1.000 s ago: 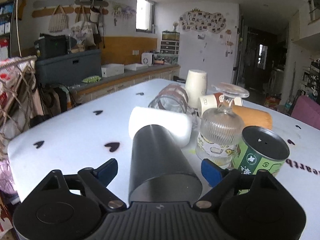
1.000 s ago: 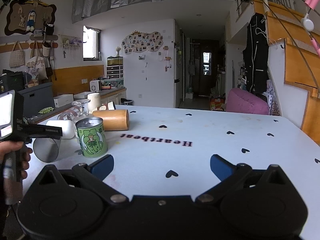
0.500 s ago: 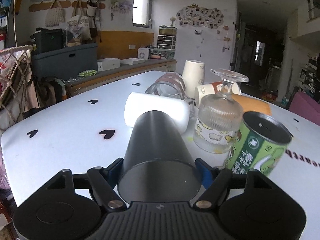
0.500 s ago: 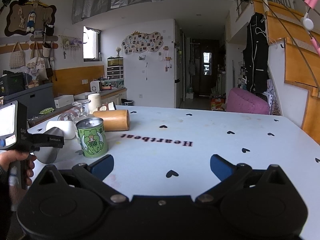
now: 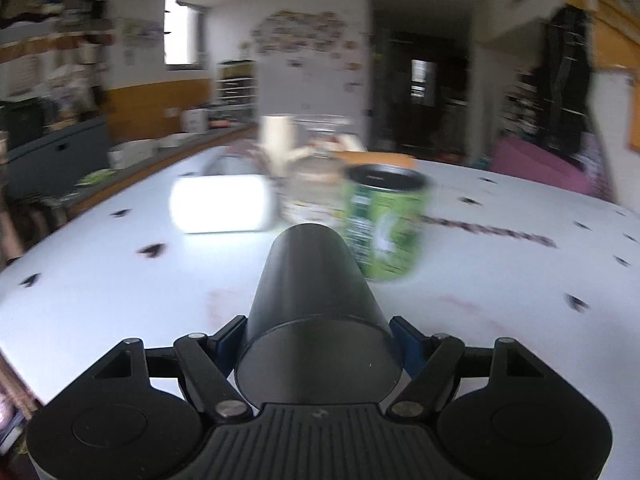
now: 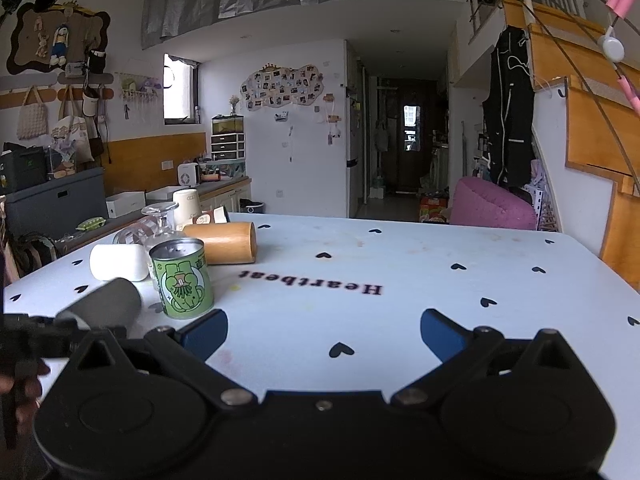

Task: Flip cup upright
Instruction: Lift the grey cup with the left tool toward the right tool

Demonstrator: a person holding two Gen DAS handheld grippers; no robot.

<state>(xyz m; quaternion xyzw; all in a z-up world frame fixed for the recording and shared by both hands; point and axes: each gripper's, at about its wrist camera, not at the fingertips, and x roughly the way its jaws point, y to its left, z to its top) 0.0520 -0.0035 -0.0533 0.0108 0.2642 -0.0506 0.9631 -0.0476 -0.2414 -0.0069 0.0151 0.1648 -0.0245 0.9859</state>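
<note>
A black cup (image 5: 312, 304) lies on its side between the blue pads of my left gripper (image 5: 318, 340), which is shut on it near its wide end; the cup points away from the camera, just above the table. The left wrist view is motion-blurred. In the right wrist view the same cup (image 6: 106, 304) shows at the left, held by the left gripper. My right gripper (image 6: 324, 330) is open and empty above the white table (image 6: 400, 280).
A green can (image 6: 182, 280) stands right beside the cup. Behind it lie a white cup (image 6: 118, 262), a wooden cup (image 6: 224, 242), an upturned stemmed glass (image 6: 160, 222) and paper cups (image 6: 187, 202). The table's left edge is near.
My left gripper closed on the black cup, lifted it off the table and swung to the right, toward the green can. The right gripper has not moved.
</note>
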